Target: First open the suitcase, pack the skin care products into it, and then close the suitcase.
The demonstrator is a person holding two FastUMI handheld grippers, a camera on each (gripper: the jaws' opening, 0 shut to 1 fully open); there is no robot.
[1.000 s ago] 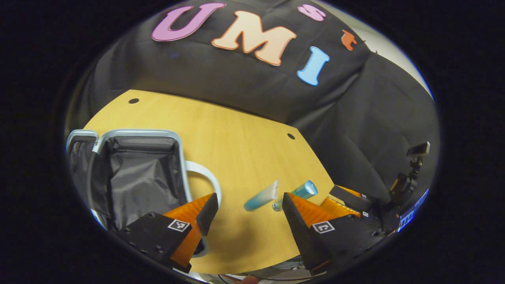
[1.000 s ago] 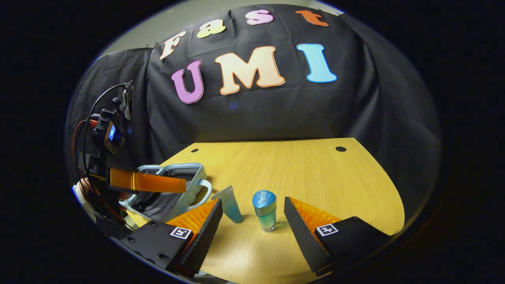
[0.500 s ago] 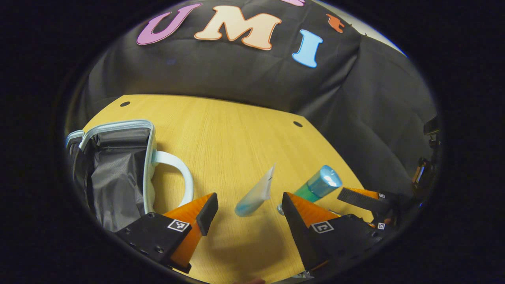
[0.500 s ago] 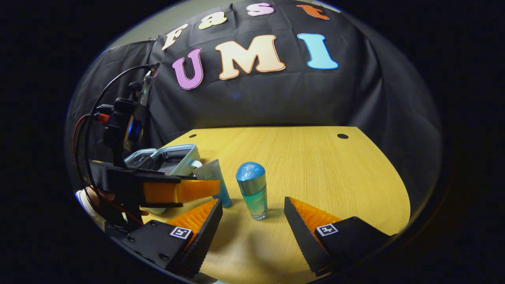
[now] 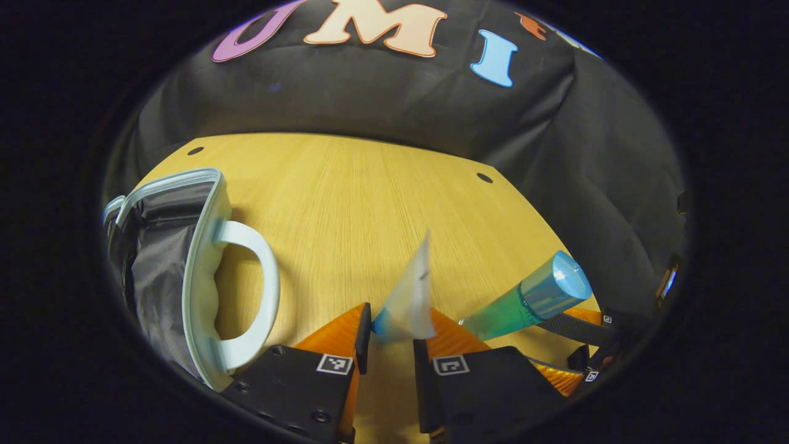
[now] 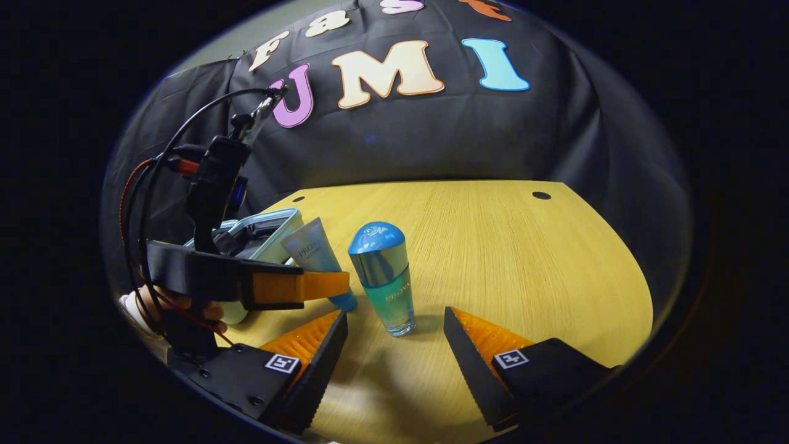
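My left gripper [image 5: 389, 336] has its fingers drawn in against the base of the pale tube [image 5: 408, 296], one on each side, pinching it near its blue cap end; the tube stands cap-down on the wooden table [image 5: 345, 203], its flat crimped end pointing up and away from me. From the right gripper view I see that same left gripper [image 6: 320, 285] come in from the side, its finger lying across the front of the tube [image 6: 313, 250] low down, a hand [image 6: 185, 305] behind it on the grip. Right of my left fingers, just beside the tube, stands the bottle [image 5: 530, 302], teal glass with a blue domed cap, upright on the table. Well off to the left of the tool lies the suitcase [image 5: 185, 259], open, dark lining showing, pale handle [image 5: 256, 277] toward the tube. My right gripper [image 6: 394, 342] is spread wide and grips nothing; the bottle [image 6: 385, 277] stands just ahead of the gap between its fingers, nearer the left finger, touching neither. In the left gripper view, part of the right gripper [image 5: 582, 330] shows low behind the bottle. In the right gripper view the suitcase [image 6: 271, 231] sits past the tube, to the left, partly hidden by the left gripper's body and cables.
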